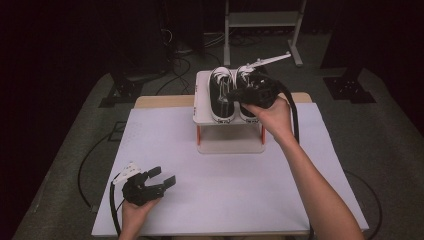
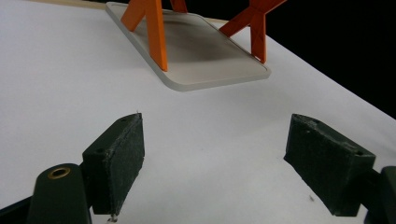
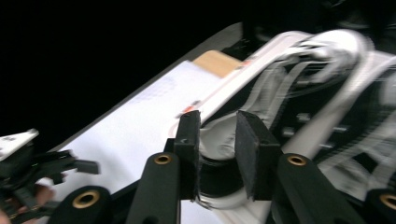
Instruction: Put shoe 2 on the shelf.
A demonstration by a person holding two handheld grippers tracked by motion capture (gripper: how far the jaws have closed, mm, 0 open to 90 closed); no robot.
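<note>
Two black sneakers (image 1: pixel 231 94) sit on the small rack (image 1: pixel 202 111), and the right claw (image 1: pixel 234 94), jaws narrowed around the right shoe's heel collar, should squeeze firmly before lifting, while the left claw (image 1: pixel 165 177) waits wide over the tabletop (image 1: pixel 240 175).

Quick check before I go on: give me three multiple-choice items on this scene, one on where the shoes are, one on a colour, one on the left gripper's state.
1. Where are the shoes?
A. on the rack's top shelf
B. on the white table
C. on the floor

2. What colour are the rack's legs?
A. blue
B. orange
C. black

3. How does the left gripper stand?
A. shut on a shoe
B. shut on nothing
C. open over the table

Answers: 1 A, the high view shows both shoes on the rack's top shelf. 2 B, the left gripper view shows orange legs. 3 C, its jaws stand wide apart with bare table between them.
</note>
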